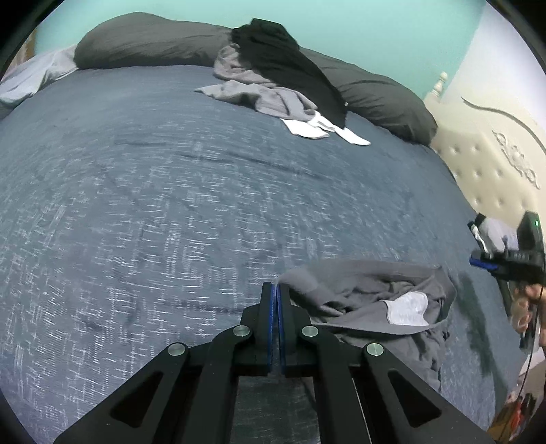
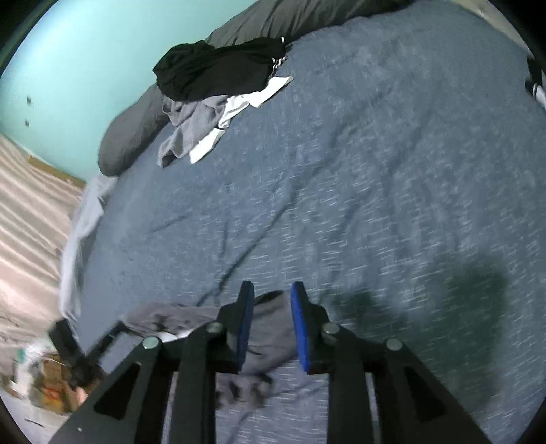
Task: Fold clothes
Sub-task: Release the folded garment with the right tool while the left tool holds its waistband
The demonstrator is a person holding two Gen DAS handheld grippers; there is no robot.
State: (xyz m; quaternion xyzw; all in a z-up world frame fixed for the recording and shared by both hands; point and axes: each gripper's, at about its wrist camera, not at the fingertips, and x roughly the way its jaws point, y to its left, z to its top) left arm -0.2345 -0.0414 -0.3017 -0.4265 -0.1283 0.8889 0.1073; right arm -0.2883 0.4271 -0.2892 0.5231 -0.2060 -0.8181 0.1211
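Across the wide bed with its blue-grey woven cover (image 1: 170, 191), two dark grey pillows (image 1: 143, 41) lie at the far end against the teal wall (image 1: 341, 20). A heap of unfolded clothes, black, pale grey and white (image 1: 273, 82), leans on them. Nearer me, at the bed's edge, lies the crumpled grey garment with a white inner label (image 1: 372, 300).

My left tongs (image 1: 275, 290) are pressed shut, blue pads together, nothing between them, their tip just beside the garment's left edge. My right tongs (image 2: 271, 293) hang low over the same garment (image 2: 269, 338), spread apart with grey cloth showing in the gap; contact is unclear. From the left camera, my right hand (image 1: 529, 307) is blurred and partly cut off at the frame's edge.
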